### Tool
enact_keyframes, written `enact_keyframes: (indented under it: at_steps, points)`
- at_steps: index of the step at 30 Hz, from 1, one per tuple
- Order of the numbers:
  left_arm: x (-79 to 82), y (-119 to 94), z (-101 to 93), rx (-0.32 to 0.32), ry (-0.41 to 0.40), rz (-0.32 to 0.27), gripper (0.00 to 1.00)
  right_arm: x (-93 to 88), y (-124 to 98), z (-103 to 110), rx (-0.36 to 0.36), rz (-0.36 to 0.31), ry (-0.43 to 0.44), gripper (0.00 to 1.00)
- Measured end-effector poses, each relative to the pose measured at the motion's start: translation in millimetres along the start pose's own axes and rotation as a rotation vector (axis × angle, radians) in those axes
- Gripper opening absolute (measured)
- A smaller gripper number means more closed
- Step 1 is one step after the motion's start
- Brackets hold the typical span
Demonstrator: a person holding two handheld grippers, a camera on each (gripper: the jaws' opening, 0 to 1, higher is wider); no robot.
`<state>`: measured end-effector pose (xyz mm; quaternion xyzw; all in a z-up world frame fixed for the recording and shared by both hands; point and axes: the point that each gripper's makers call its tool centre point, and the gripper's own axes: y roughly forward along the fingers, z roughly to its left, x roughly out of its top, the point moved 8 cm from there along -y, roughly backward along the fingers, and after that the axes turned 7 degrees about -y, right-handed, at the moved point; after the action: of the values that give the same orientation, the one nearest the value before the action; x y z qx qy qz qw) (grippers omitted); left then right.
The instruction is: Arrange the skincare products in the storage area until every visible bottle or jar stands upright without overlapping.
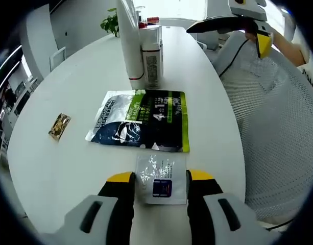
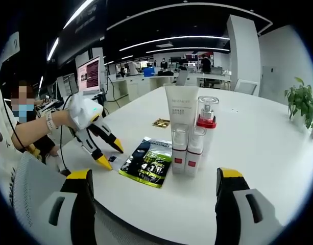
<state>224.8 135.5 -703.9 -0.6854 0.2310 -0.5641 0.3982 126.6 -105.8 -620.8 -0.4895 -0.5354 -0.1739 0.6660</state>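
Left gripper view has the left gripper [image 1: 161,178] with jaws open astride a small clear sachet [image 1: 160,179] just before the green-and-black flat pouch [image 1: 141,121]; closing carelessly could shove the sachet under that pouch, while the right gripper [image 2: 153,178] hangs open before the upright white bottle cluster [image 2: 189,130] beyond it.

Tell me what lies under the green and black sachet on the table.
The green and black sachet lies flat on the white table. Nothing pokes out beneath it; anything fully covered can't be seen.

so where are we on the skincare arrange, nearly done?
Partly. Done: the white tube, the pump bottle and two small bottles stand upright in a tight cluster on the white table. In hand: nothing gripped; the left gripper sits open around a small clear sachet. The right gripper hangs open, back from the cluster. Left: the L'Oreal pouch and a small gold packet lie flat.
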Motion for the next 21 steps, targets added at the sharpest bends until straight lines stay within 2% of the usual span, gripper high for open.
enact_keyframes:
  at_steps: [7,11,19,21]
  points:
    - [-0.8,-0.4,1.0,-0.011,0.011,-0.004,0.45,1.3,1.2,0.6,0.003,0.002,-0.003,1.0]
    - [-0.5,-0.8,3.2,0.006,0.02,-0.01,0.5,1.8,2.8,2.7,0.01,0.007,-0.007,1.0]
    - [-0.2,-0.2,0.9,-0.004,0.041,-0.015,0.5,1.4,4.3,3.3,0.008,0.019,-0.004,1.0]
    - [0.9,-0.7,-0.5,0.002,0.068,-0.017,0.5,1.4,4.6,3.6,0.01,0.022,-0.006,1.0]
